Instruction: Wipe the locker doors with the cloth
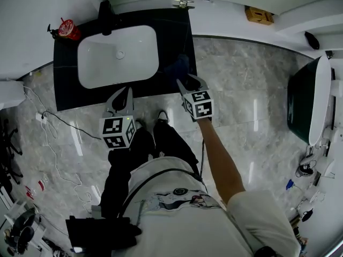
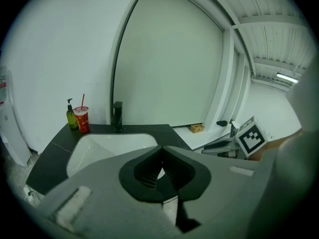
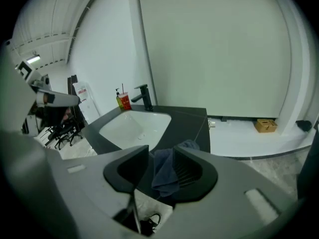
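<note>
1. Where the counter (image 1: 171, 31) ends at its front right corner, I see the cloth (image 3: 167, 171). It is dark blue, soft and nappy, and crumpled into a loose heap at the edge.
2. My right gripper (image 3: 160, 153) has its fingers apart with the cloth between them. The folds lie close along the ribbed black pad on the view's right, but I cannot tell whether they touch it.
3. My left gripper (image 2: 162, 149) has its fingers together with nothing between them. In the head view it hangs by the counter's front edge, before the basin (image 1: 118, 55).
4. The counter is a flat matte black slab. The basin is glossy white, a rectangle with rounded corners.
5. A squared black tap (image 1: 105, 17) stands behind the basin. A red cup (image 1: 68, 30) with a straw and a green pump bottle (image 2: 72, 117) stand at the far left corner.
6. The floor (image 1: 241, 90) is polished grey veined stone that throws back streaks of light.
</note>
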